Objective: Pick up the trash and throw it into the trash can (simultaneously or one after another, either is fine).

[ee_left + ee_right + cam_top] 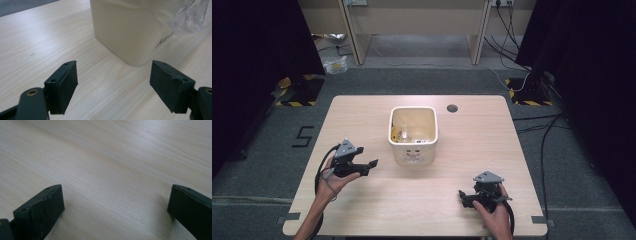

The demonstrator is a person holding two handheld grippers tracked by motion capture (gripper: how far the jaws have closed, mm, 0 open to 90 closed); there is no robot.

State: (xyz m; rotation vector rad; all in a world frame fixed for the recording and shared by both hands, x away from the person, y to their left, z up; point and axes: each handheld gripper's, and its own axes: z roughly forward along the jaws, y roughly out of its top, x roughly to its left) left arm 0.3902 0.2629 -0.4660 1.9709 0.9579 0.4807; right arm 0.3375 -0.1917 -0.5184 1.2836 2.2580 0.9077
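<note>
A cream square bin (413,136) stands upright in the middle of the wooden table (362,200), with clear plastic and small items inside. My left gripper (367,167) is held just left of the bin, jaws open and empty, pointing toward it. The left gripper view has the bin's near corner (125,32) ahead of the open gripper (113,85), with crumpled clear plastic (190,17) at its upper right. My right gripper (463,197) rests low near the table's front right, open and empty. In the right gripper view, bare tabletop lies between the jaws of my right gripper (113,212).
A dark round cable hole (452,108) sits in the table behind the bin to the right. Beyond the table are grey floor, desk legs (354,35), cables (512,45) and hazard-striped stands (292,92).
</note>
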